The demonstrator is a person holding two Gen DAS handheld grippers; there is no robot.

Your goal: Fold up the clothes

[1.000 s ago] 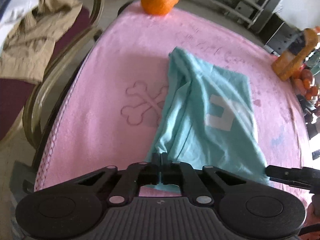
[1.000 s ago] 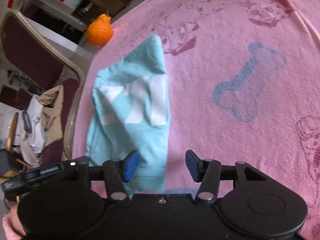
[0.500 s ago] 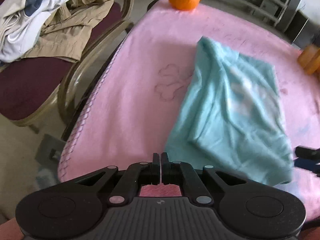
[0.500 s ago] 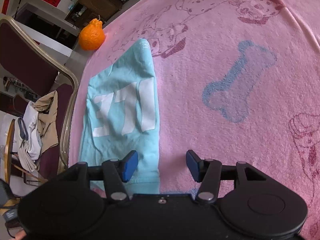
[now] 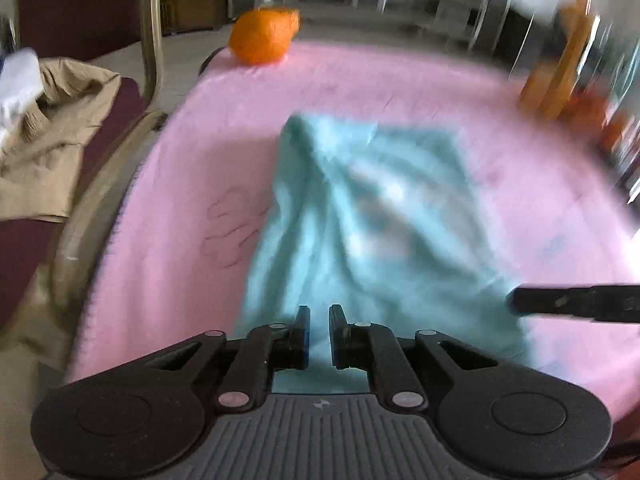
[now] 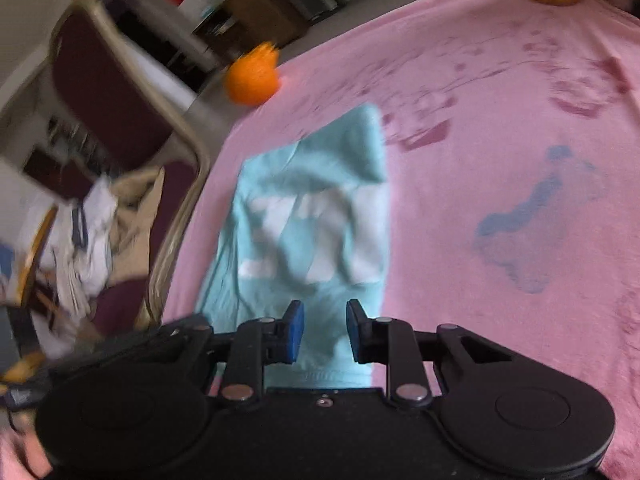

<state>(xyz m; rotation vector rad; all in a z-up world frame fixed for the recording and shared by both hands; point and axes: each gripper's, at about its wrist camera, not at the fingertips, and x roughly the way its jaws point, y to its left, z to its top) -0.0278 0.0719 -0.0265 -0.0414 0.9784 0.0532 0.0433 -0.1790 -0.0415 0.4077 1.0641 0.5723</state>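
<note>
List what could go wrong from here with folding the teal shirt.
1. The shirt lies rumpled with a fold bunched at its far end; folding it now may lock in creases.
2. The left tool has just been opening and the right tool closing, both over the near hem with visible gaps; a shallow pinch might slip off or catch only one layer.
3. The pink blanket underneath could get pinched along with the shirt.

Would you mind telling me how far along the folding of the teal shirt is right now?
Done: the teal shirt lies lengthwise folded on the pink blanket. In hand: left gripper, just opening, and right gripper, just closing, both over its near hem, pinching nothing visible. Left: the crosswise fold, plus clothes on the chair.
</note>
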